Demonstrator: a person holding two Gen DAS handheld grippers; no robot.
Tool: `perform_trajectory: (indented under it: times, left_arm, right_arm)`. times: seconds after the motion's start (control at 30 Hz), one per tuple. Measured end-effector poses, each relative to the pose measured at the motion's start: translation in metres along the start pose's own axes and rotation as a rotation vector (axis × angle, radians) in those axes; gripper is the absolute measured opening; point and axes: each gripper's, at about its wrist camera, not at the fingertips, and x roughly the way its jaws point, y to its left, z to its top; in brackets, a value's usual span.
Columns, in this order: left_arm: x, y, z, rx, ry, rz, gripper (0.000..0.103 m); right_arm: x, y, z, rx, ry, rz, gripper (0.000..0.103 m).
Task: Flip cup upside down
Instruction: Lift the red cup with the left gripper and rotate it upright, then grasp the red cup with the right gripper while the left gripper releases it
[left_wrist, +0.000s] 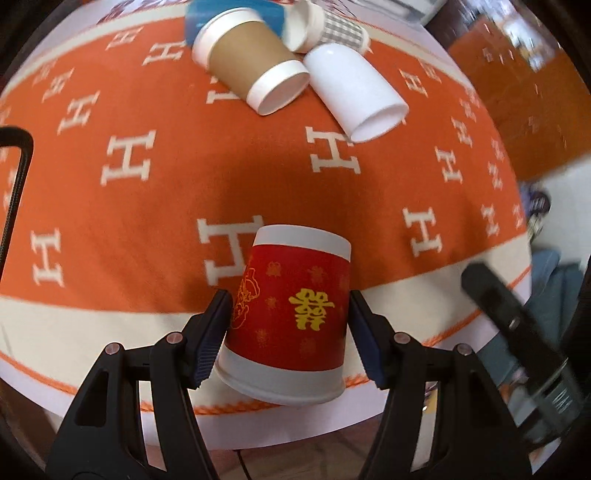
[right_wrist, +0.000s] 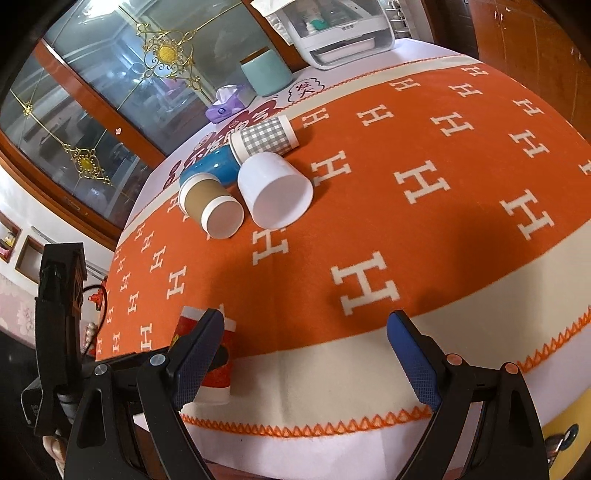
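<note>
A red paper cup (left_wrist: 291, 317) with gold characters stands upside down, wide rim down, on the cream border of the orange cloth near the table's front edge. My left gripper (left_wrist: 290, 332) has its two pads touching the cup's sides. In the right wrist view the same cup (right_wrist: 218, 373) shows at the lower left, partly hidden behind my right gripper's left finger. My right gripper (right_wrist: 306, 354) is open and empty above the cream border, to the right of the cup.
Several cups lie on their sides at the far part of the cloth: a brown one (left_wrist: 251, 62), a white one (left_wrist: 354, 88), a grey checked one (right_wrist: 266, 138) and a blue one (right_wrist: 214, 168). A teal canister (right_wrist: 266, 72), tissue box (right_wrist: 225, 103) and white appliance (right_wrist: 340, 33) stand beyond.
</note>
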Motion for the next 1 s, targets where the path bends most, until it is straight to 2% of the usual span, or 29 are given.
perform_trajectory:
  times: [0.13, 0.23, 0.4, 0.5, 0.67, 0.83, 1.0]
  left_arm:
    - [0.003, 0.019, -0.001, -0.180, -0.015, -0.089, 0.061]
    - [0.005, 0.024, -0.003, -0.223, -0.024, -0.085, 0.061]
    - [0.002, 0.022, -0.003, -0.197, -0.036, -0.099, 0.061]
    - [-0.004, 0.023, -0.003, -0.208, -0.039, -0.116, 0.066]
    - [-0.021, 0.024, -0.003, -0.204, -0.078, -0.121, 0.068]
    - [-0.037, 0.029, -0.006, -0.170, -0.092, -0.128, 0.068]
    - [-0.059, 0.030, -0.017, -0.066, -0.115, -0.151, 0.068]
  right_arm:
    - [0.002, -0.001, -0.002, 0.003, 0.010, -0.001, 0.091]
    - [0.004, -0.001, -0.003, 0.003, 0.017, 0.000, 0.091]
    - [0.008, 0.000, -0.003, 0.002, 0.026, 0.003, 0.091]
    - [0.010, 0.000, -0.003, 0.004, 0.032, 0.009, 0.091]
    - [0.012, 0.002, -0.002, 0.006, 0.044, 0.024, 0.091]
    - [0.016, 0.006, -0.001, 0.011, 0.087, 0.080, 0.091]
    - [0.023, 0.017, -0.001, 0.016, 0.151, 0.159, 0.091]
